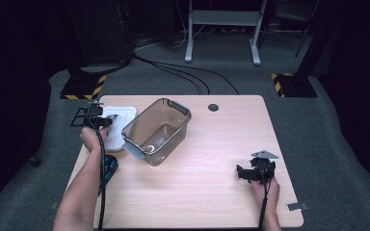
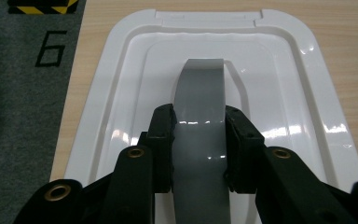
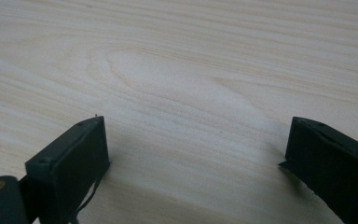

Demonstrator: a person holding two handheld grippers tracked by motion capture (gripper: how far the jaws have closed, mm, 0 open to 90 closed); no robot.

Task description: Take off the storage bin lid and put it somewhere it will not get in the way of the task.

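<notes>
My left gripper (image 2: 199, 122) is shut on a grey curved band (image 2: 200, 88) that looks like a roll of tape held by its two flat sides. It hangs just over a white plastic lid (image 2: 284, 93), and I cannot tell whether it touches it. In the high view the left gripper (image 1: 102, 121) is over the white lid (image 1: 125, 112) at the table's far left. My right gripper (image 3: 196, 135) is open and low over bare wood with nothing between its jaws. The high view puts the right gripper (image 1: 255, 173) near the front right.
A clear plastic box (image 1: 156, 131) with grey end handles stands tilted beside the lid, right of my left hand. A blue object (image 1: 109, 167) lies by the left forearm. A round cable hole (image 1: 213, 107) is at the table's far edge. A metal clip (image 1: 296, 206) sits at the front right corner.
</notes>
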